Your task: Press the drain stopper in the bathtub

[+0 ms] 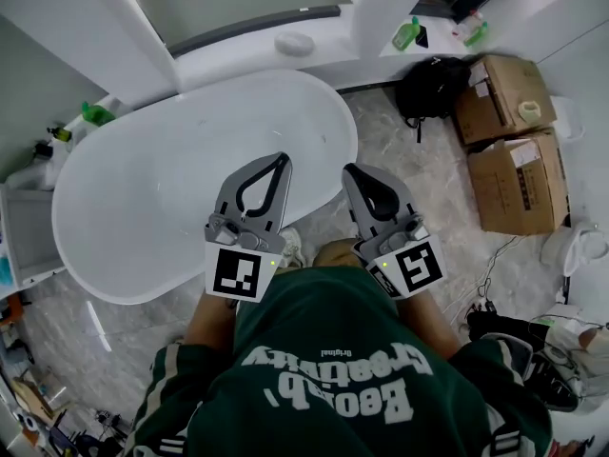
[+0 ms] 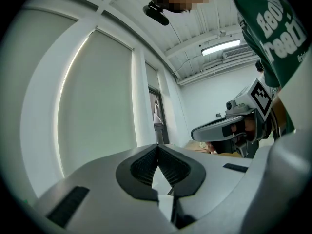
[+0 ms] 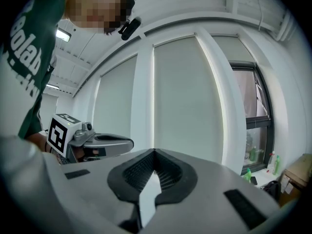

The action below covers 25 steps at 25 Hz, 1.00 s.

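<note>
A person's green sweatshirt point(image 1: 343, 369) fills the foreground as two hand-held grippers are raised at waist height by the near side of a white oval bathtub point(image 1: 171, 188). The left gripper point(image 1: 283, 158) hangs over the bathtub's near rim, and the right gripper point(image 1: 350, 170) sits just off its rounded end, above the marble floor. Both have their jaws drawn together, tips touching, with only the lens-shaped hollow behind the tips open and nothing caught in it.

The closed tips suit the job: a blunt, joined point is likely better for pushing a button-like stopper than spread jaws. For now, though, neither tool is aimed at the work. Each gripper's own camera looks out at tall blinds and ceiling rather than down into the basin, which suggests a ready carry before the reach.

The drain stopper itself cannot be picked out with confidence. The bathtub's interior reads as plain white from above, and a faint speck toward its right end may be the fitting.

Beyond the bathtub's far rim, a ledge carries a pale oval object point(image 1: 293, 42) and a green bottle point(image 1: 407, 34). Off its right end stand a black bag point(image 1: 430, 89) and stacked cardboard boxes point(image 1: 509, 150), well apart from the grippers' likely path.
</note>
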Each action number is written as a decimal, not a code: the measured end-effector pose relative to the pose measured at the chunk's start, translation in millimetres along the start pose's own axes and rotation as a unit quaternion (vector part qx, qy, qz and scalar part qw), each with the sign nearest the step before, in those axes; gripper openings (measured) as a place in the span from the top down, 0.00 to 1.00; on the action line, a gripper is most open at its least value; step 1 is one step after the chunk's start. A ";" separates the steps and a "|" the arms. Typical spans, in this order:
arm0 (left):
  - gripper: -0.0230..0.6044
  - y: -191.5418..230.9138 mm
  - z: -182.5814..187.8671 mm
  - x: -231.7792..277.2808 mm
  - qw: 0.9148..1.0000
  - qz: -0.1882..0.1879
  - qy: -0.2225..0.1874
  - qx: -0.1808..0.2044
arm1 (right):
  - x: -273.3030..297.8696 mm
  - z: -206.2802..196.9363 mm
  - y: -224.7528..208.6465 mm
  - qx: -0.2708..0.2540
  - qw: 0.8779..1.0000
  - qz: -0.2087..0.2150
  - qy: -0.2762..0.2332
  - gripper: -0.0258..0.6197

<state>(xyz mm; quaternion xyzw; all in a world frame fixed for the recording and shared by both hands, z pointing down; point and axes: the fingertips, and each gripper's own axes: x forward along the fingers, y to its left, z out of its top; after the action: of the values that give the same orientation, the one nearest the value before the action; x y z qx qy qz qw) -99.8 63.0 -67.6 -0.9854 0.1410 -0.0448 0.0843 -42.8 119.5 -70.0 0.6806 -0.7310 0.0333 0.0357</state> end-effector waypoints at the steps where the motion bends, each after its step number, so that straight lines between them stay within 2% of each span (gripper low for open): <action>1: 0.95 1.9 -0.8 -0.8 1.000 0.005 0.000 -0.001 | 1.5 -0.9 0.1 -0.002 1.000 0.000 0.003 0.94; 8: 0.95 14.1 -5.8 -1.6 1.000 0.019 -0.002 -0.006 | 18.1 -5.6 1.1 -0.009 1.000 0.010 0.018 0.94; 14: 0.95 17.5 -18.2 -0.2 0.999 0.032 0.014 -0.010 | 24.8 -14.7 -1.4 -0.002 0.999 0.023 0.025 0.94; 21: 0.95 31.3 -32.7 15.7 0.998 0.055 0.042 -0.004 | 55.9 -19.2 -16.4 0.010 0.998 0.055 0.028 0.94; 25: 0.95 39.3 -40.6 28.9 0.994 0.087 0.057 -0.011 | 73.2 -31.3 -30.0 0.024 0.995 0.094 0.035 0.94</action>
<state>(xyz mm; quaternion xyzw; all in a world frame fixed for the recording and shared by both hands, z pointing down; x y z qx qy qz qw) -87.3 11.3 -32.9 -0.9660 0.2316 -0.0917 0.0688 -17.8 47.7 -31.7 0.6082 -0.7889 0.0774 0.0414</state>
